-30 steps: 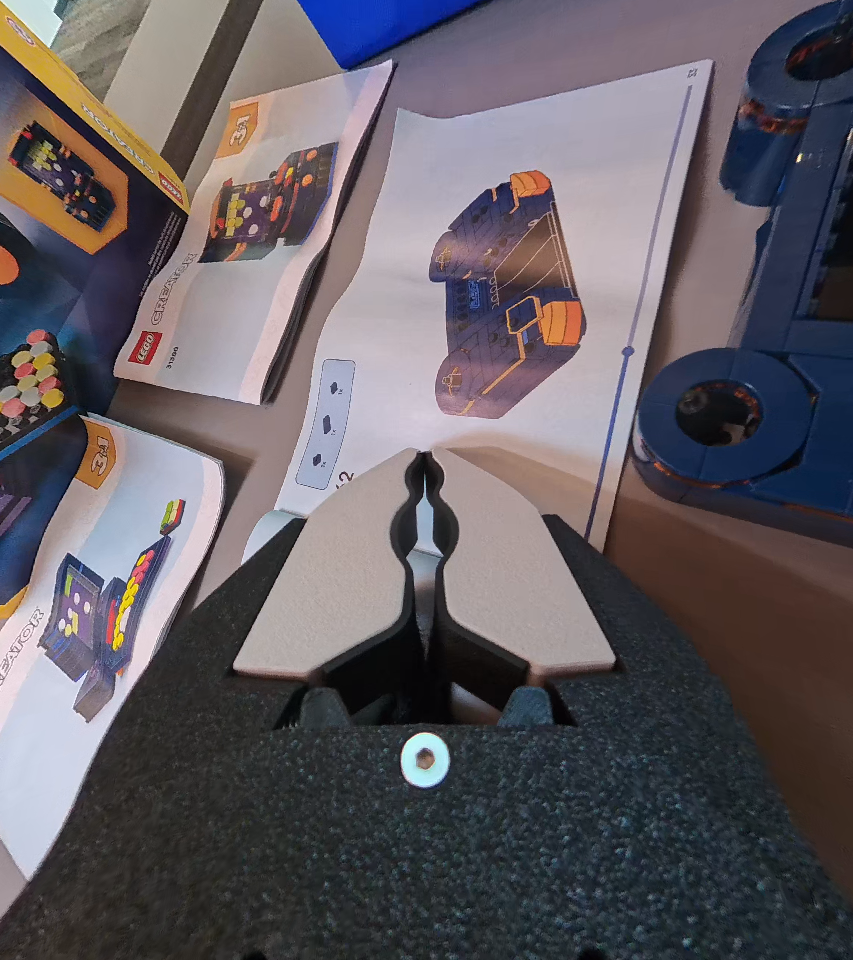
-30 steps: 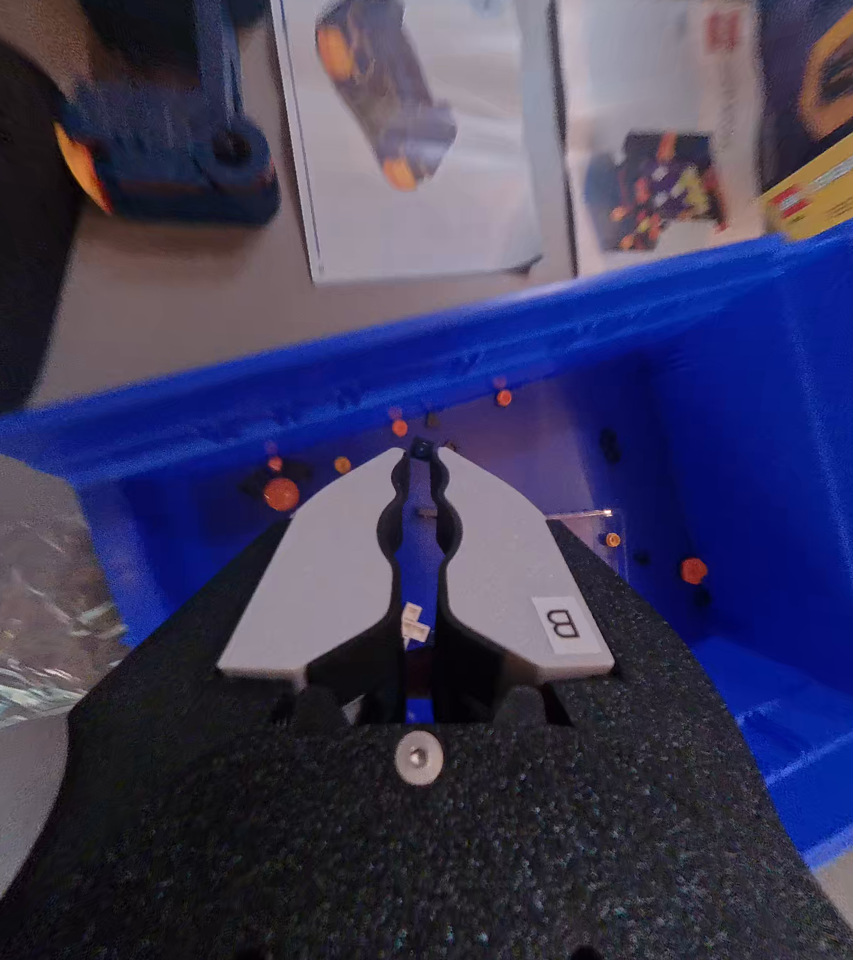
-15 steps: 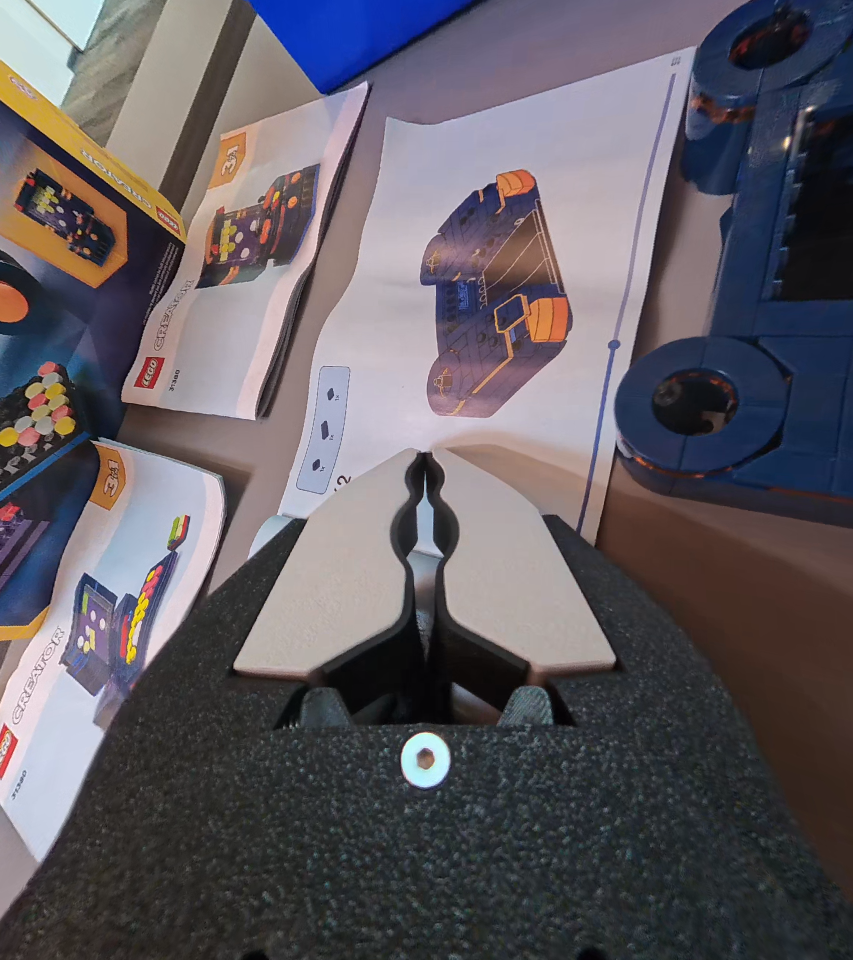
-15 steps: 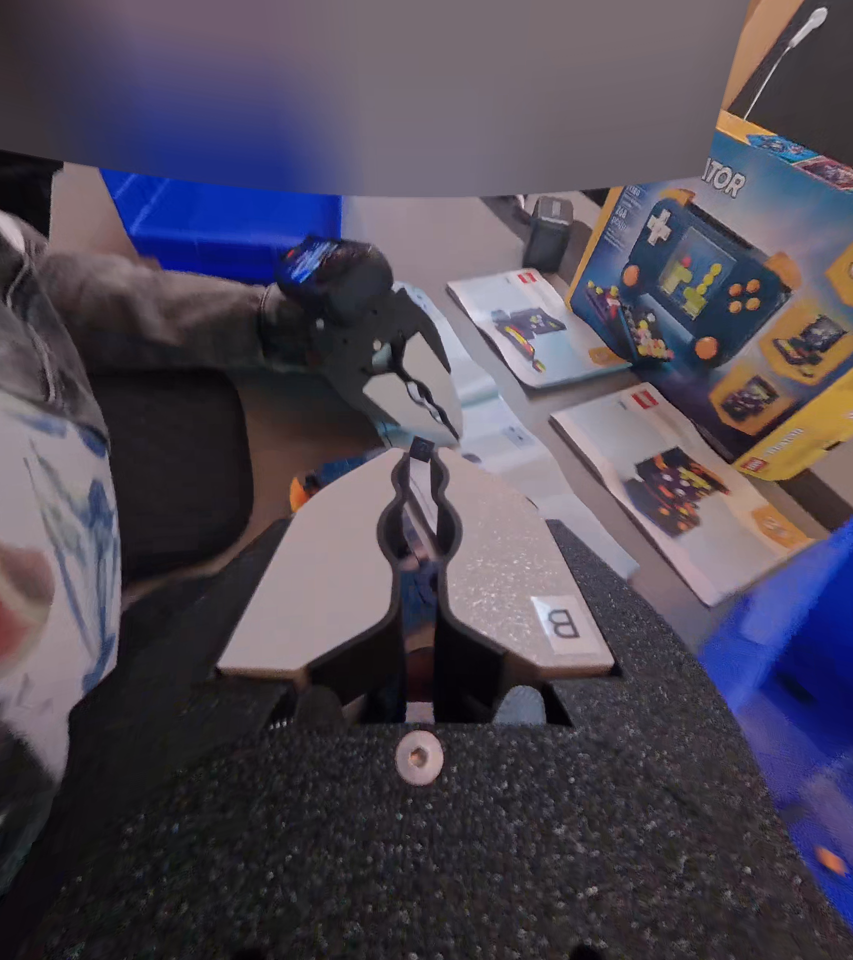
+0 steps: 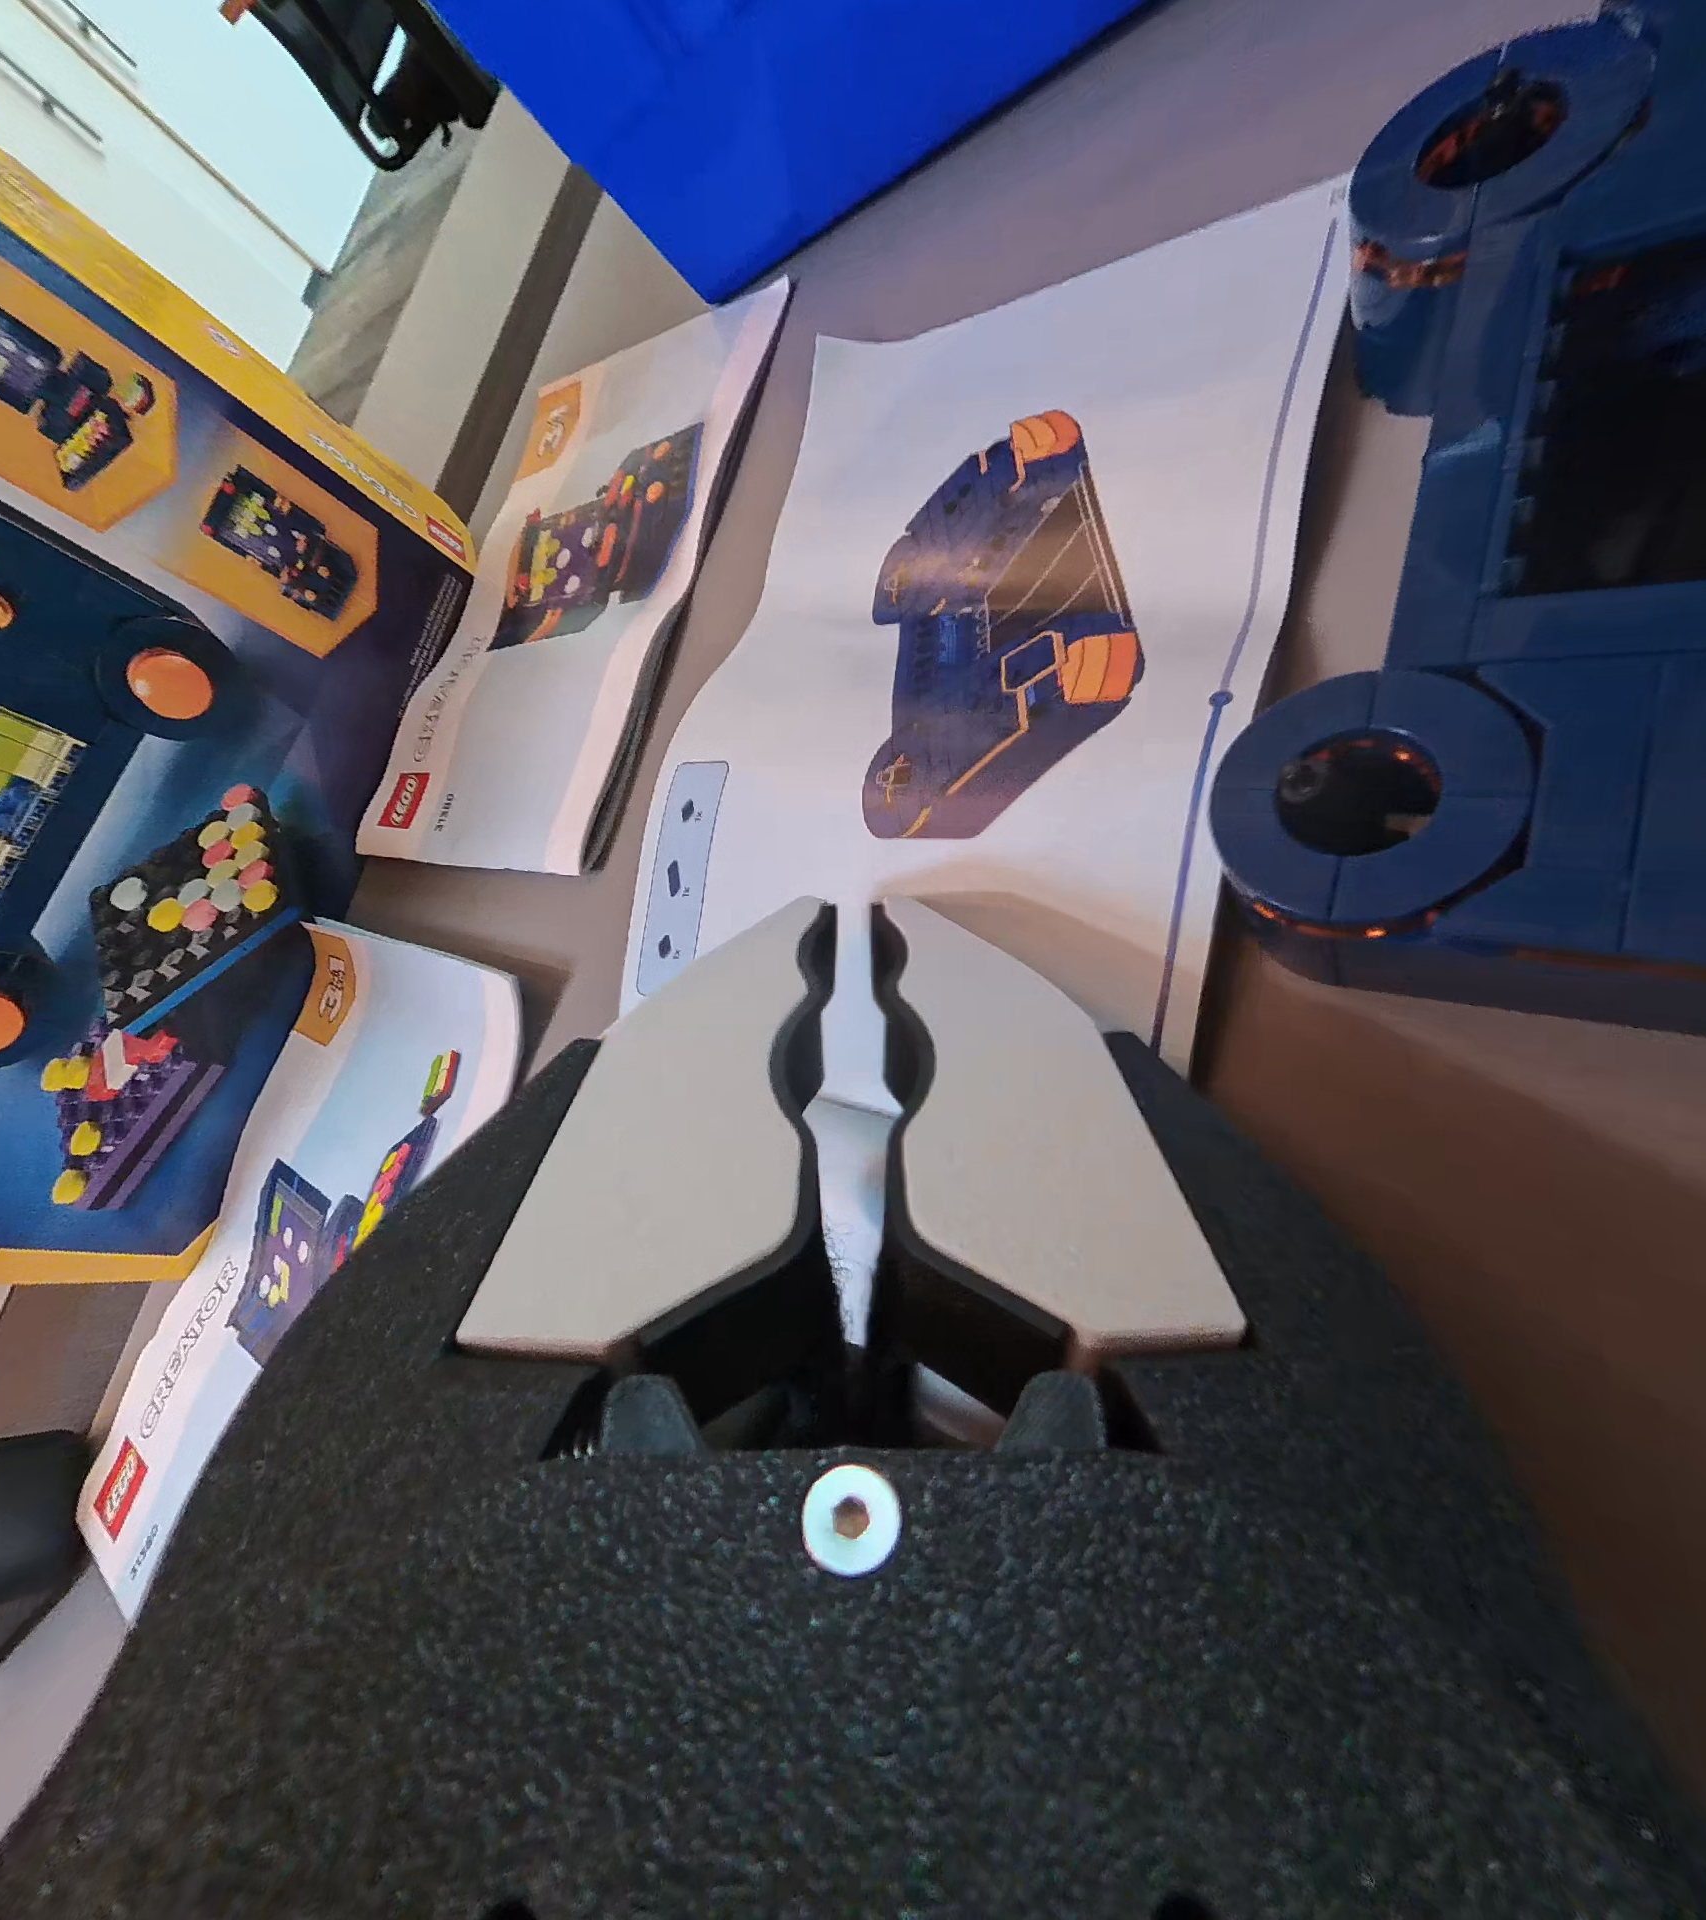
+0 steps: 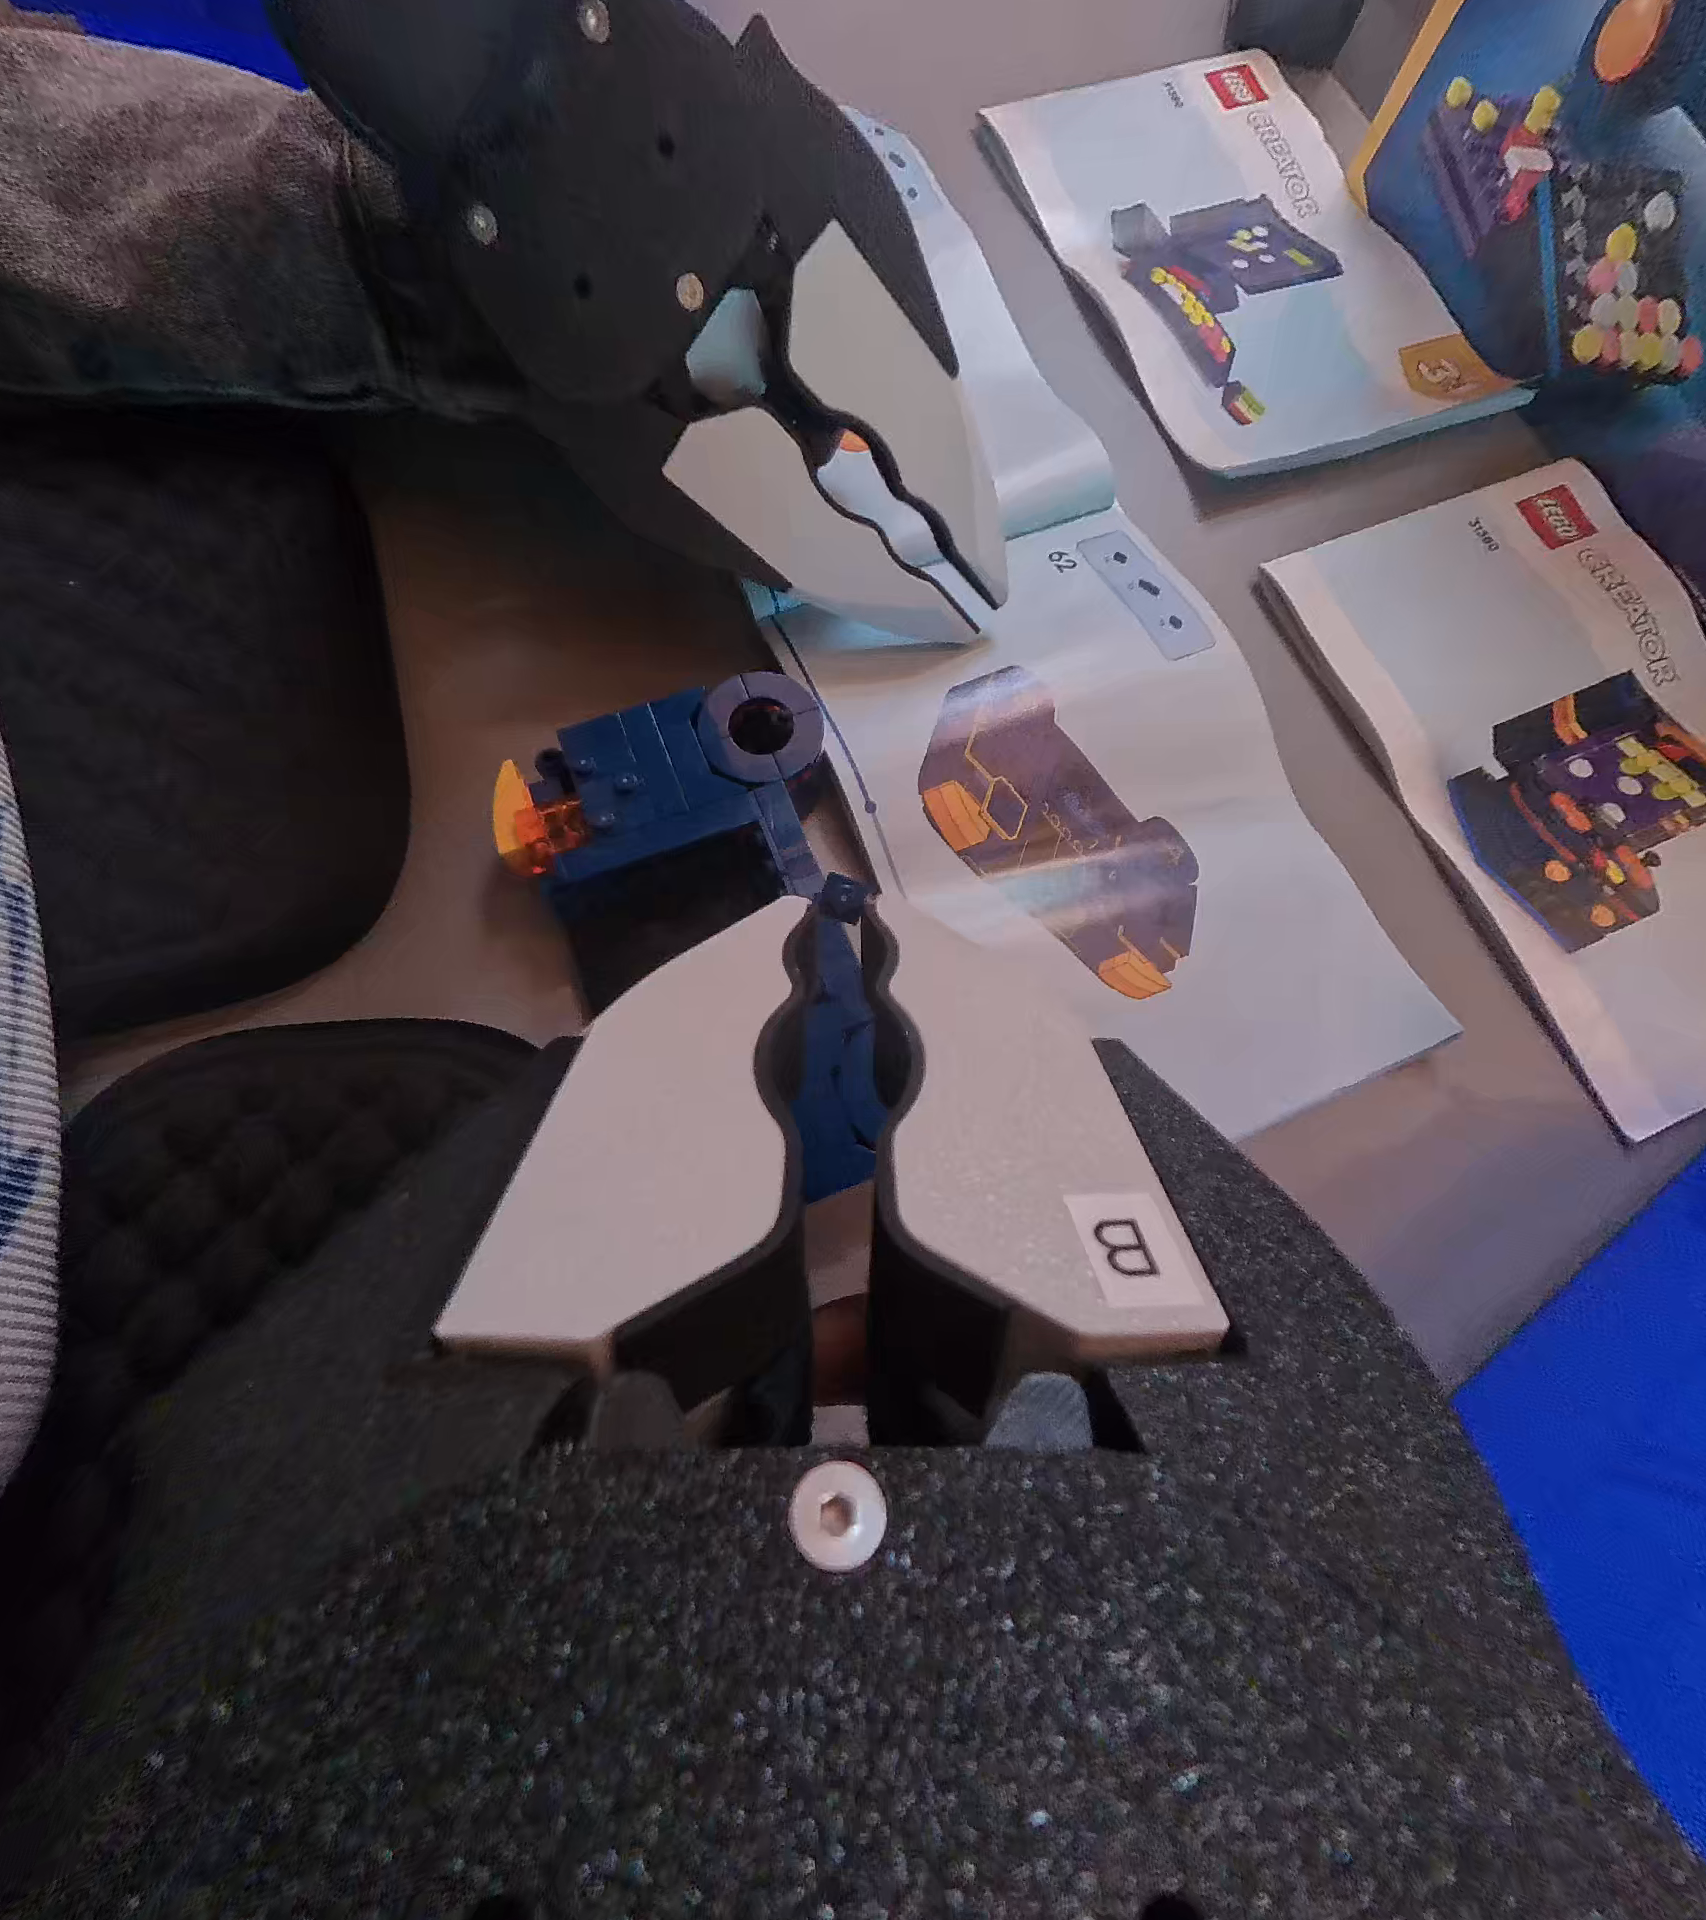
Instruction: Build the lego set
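The right gripper (image 6: 841, 902) pinches a small dark blue brick (image 6: 844, 896) between its fingertips, just above the near edge of the blue model (image 6: 657, 795). That model, dark blue with an orange piece on its left end and a round ring on top, lies on the table (image 6: 475, 623) and touches the left edge of the open instruction booklet (image 6: 1140, 810).

The left gripper (image 5: 851, 914) hovers over the near part of the open instruction booklet (image 5: 984, 582); its jaws stand a narrow slit apart with only paper showing between them. In the right wrist view the left gripper (image 6: 974, 603) hangs above the far left corner of the same booklet, a grey sleeve (image 6: 101, 229) behind it.

Two closed booklets (image 6: 1233, 260) (image 6: 1555, 769) lie to the right of the open one, and beyond them stands the set's box (image 6: 1597, 208). A blue bin (image 6: 1659, 1455) sits near the right of the open booklet. In the left wrist view the blue model (image 5: 1576, 623) lies just right of the booklet.
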Demonstrator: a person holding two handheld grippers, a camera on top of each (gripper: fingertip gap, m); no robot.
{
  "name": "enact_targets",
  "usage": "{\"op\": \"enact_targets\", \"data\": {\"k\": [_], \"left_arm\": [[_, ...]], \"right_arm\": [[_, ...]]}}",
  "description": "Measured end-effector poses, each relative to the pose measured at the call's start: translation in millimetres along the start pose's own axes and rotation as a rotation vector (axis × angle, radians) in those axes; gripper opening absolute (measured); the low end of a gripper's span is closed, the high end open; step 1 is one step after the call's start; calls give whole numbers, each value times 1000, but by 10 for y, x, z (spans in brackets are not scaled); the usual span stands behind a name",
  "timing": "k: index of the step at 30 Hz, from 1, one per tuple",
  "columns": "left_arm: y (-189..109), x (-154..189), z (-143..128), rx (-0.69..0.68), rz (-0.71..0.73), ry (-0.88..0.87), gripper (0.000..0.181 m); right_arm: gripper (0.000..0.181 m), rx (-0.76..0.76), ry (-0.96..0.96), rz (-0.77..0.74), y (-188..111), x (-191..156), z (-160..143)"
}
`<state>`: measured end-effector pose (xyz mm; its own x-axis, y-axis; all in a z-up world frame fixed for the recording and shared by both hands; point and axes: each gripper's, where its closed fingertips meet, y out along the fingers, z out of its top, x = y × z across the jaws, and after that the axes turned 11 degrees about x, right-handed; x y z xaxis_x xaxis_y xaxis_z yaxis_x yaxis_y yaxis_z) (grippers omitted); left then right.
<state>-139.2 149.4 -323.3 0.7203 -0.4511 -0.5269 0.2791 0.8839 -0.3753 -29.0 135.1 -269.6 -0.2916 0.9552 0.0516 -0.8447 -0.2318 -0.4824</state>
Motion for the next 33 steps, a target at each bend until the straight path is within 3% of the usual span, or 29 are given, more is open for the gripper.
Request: {"op": "enact_targets", "data": {"k": [9, 14, 22, 33], "left_arm": [[-123, -28, 129, 63, -25, 46, 9], [-256, -23, 320, 145, -76, -66, 10], [-499, 392, 628, 330, -294, -331, 19], [-651, 734, 624, 352, -444, -272, 15]], "right_arm": [[6, -8, 8, -10, -41, -11, -74], [6, -6, -8, -3, -31, -45, -53], [6, 31, 18, 29, -26, -204, -8], [7, -5, -42, 152, 149, -535, -45]]}}
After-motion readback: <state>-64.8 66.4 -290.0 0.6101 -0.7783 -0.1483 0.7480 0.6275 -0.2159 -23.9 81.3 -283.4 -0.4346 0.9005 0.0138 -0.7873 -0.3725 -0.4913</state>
